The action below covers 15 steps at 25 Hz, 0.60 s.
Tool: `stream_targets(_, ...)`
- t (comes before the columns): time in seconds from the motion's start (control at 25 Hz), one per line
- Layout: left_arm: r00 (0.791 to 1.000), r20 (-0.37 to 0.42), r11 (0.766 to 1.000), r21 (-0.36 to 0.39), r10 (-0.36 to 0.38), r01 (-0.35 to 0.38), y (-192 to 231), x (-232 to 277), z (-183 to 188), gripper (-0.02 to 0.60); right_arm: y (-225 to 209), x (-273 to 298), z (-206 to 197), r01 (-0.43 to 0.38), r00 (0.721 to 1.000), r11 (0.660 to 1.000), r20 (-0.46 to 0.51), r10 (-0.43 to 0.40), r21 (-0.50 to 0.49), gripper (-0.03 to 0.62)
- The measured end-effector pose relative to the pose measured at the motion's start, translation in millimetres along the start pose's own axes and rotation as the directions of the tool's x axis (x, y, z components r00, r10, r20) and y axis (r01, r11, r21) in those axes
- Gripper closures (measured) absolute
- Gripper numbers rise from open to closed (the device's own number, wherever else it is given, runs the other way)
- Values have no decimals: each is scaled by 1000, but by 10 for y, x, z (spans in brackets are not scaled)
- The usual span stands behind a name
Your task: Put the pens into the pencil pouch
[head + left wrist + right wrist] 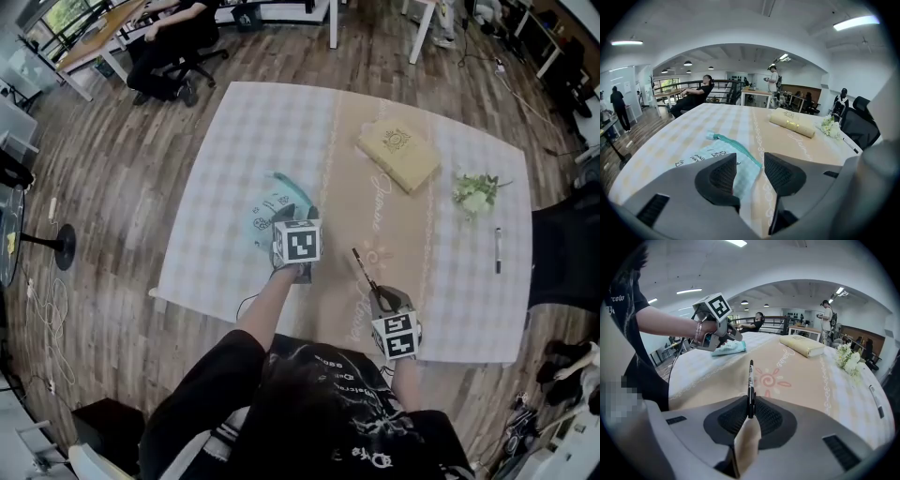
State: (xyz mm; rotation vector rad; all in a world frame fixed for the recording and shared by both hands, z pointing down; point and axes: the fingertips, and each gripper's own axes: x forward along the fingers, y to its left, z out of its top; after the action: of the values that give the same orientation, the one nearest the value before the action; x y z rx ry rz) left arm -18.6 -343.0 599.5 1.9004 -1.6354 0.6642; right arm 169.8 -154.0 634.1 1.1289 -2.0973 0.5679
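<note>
A teal pencil pouch (270, 212) with a zip lies flat on the checked tablecloth (253, 122). My left gripper (296, 215) hangs over its right end, jaws wide open; in the left gripper view the pouch (717, 150) shows through the gap of the gripper (749, 171), and the pads are not pressing on it. My right gripper (382, 302) is shut on a black pen (364, 267) near the table's front edge. In the right gripper view the pen (751, 378) sticks out ahead of the jaws of the gripper (751, 414). A second pen (498, 249) lies at the table's right side.
A yellow book (399, 153) lies on the beige runner at the back, with a small bunch of white flowers (475, 192) to its right. A black chair (562, 253) stands against the table's right edge. People sit and stand at desks beyond the table.
</note>
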Motion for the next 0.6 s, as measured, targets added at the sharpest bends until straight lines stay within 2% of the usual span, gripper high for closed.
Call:
stream_targets(0.28,993,-83,994,-55,88,-93,45,364,-72,383,-106,68,48,-29,1000,999,12,29,21,530)
stream_targets(0.6,976,-171,981,-121,134,-155,28,565,-187,396,-236,121,87,-33,999,999,20,33,25,530)
